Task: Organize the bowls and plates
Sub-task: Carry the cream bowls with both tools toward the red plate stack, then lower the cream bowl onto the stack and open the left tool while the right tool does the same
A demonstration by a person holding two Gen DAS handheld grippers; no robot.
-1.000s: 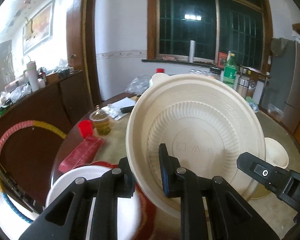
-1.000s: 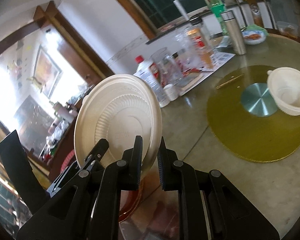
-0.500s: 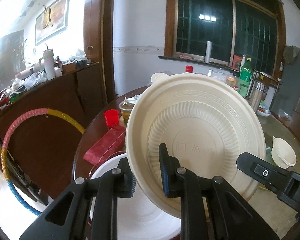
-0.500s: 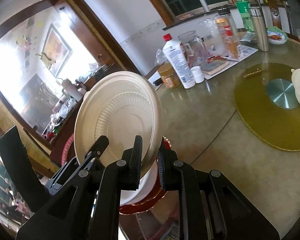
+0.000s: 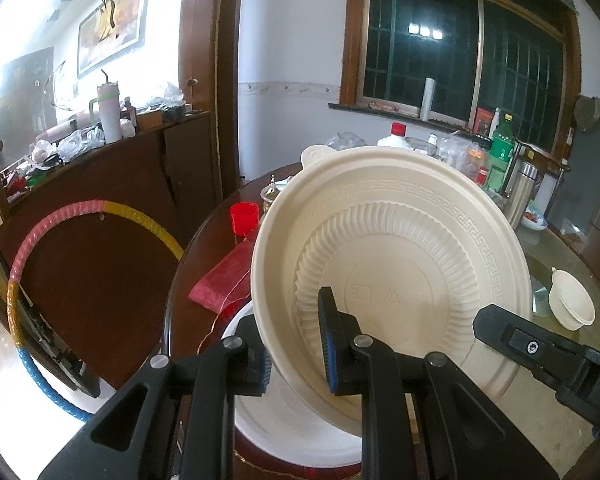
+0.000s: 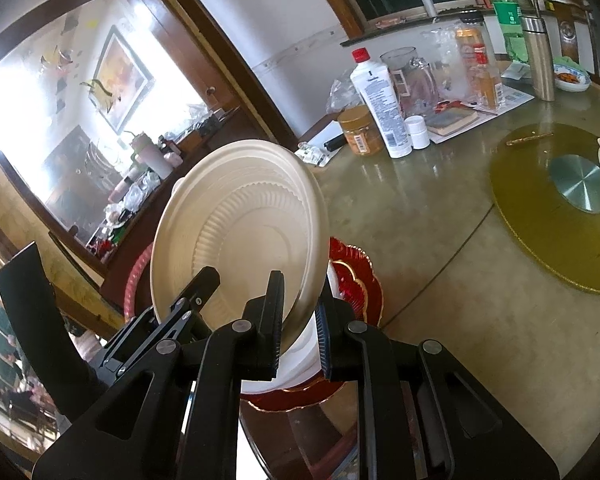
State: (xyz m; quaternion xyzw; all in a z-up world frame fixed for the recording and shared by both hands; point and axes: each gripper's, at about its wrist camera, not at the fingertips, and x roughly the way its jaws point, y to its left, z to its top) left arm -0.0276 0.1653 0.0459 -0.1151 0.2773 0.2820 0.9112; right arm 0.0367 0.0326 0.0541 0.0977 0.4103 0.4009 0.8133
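Two grippers share one load: we hold a cream plate by its lower rim, tilted up on edge so that its ribbed underside faces our left camera. Our left gripper has its fingers clamped on the plate's lower left rim, one pad in front of the plate and one behind. Our right gripper has its fingers clamped on the rim at the other side; from the left wrist view it shows as a black arm at the plate's lower right edge.

Below the tilted plate sits a white plate on a red plate with a gold scalloped edge, both near the bench edge. The cream plate hangs just above the white one; we cannot tell whether they touch.

Farther along the bench a small cream bowl rests on a yellow turntable with a metal disc at its centre. A red cup and a red mesh bag lie at the left edge. Toward the window stand a white bottle with a red cap, a jar with a gold lid, a green bottle and a steel flask. A coloured hoop leans against the dark sideboard.
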